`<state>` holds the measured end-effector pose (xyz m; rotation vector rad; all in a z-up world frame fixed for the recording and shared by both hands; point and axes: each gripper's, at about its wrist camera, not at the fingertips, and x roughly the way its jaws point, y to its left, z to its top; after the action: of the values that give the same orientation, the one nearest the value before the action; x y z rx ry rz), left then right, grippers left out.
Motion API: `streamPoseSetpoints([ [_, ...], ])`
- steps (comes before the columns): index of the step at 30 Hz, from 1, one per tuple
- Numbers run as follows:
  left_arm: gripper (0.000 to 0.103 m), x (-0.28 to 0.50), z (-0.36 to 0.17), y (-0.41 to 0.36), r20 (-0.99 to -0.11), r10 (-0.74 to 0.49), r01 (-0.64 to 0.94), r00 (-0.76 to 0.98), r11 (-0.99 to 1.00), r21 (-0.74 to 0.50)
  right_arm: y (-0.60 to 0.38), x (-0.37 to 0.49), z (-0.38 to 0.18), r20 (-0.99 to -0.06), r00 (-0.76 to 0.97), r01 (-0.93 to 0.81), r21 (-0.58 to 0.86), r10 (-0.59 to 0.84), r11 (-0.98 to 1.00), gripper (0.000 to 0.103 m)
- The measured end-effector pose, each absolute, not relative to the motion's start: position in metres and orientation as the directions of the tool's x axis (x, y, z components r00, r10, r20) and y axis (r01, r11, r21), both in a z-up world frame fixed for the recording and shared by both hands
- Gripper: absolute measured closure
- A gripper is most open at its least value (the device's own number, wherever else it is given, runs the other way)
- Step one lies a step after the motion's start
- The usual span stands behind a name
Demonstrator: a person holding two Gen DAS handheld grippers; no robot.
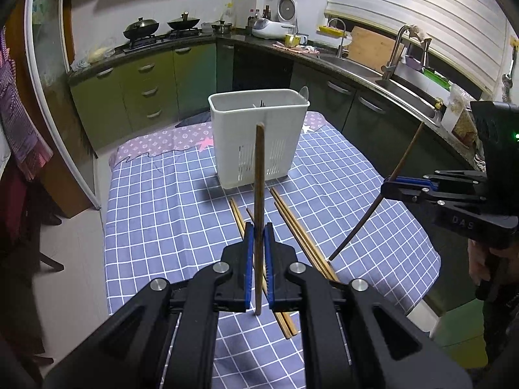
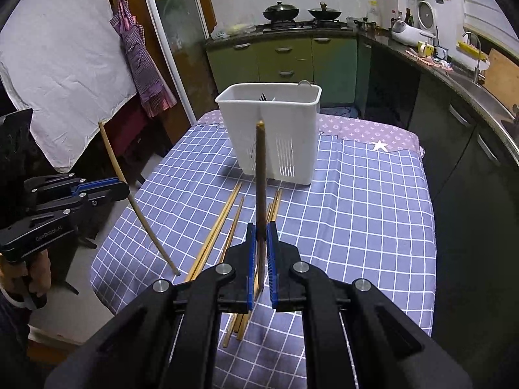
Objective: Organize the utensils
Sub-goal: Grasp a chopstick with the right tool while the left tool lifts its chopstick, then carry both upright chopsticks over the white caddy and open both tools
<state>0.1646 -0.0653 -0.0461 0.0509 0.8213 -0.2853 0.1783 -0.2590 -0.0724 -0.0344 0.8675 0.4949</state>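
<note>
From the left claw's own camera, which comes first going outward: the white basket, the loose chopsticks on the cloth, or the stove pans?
1. Loose chopsticks, lying on the cloth just beyond the left claw.
2. White basket, standing mid-table.
3. Stove pans, on the far counter, upper left.

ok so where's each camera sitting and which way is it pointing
Left wrist: sits on the left gripper, looks along its fingers over the table at the basket; shows its held chopstick, plus the right gripper at right.
Right wrist: sits on the right gripper, faces the same basket; shows its own dark chopstick, plus the left gripper and hand.
Shared: basket, table, loose chopsticks, each other's gripper.
</note>
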Motion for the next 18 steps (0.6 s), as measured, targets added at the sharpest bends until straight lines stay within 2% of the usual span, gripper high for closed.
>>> streamPoseSetpoints([
  [8,0.096,0.177,-0.028,-0.071,-0.721,-0.248,0.286,0.647,0.956,-0.072,-0.257,0.180,-0.058,-0.725,0.555,-0.442,0.158,0.407,0.883,0.095],
  [18,0.096,0.217,0.033,-0.078,-0.670,-0.265,0.296,0.693,0.953,-0.070,-0.255,0.190,-0.035,-0.704,0.573,-0.466,0.140,0.419,0.873,0.095],
])
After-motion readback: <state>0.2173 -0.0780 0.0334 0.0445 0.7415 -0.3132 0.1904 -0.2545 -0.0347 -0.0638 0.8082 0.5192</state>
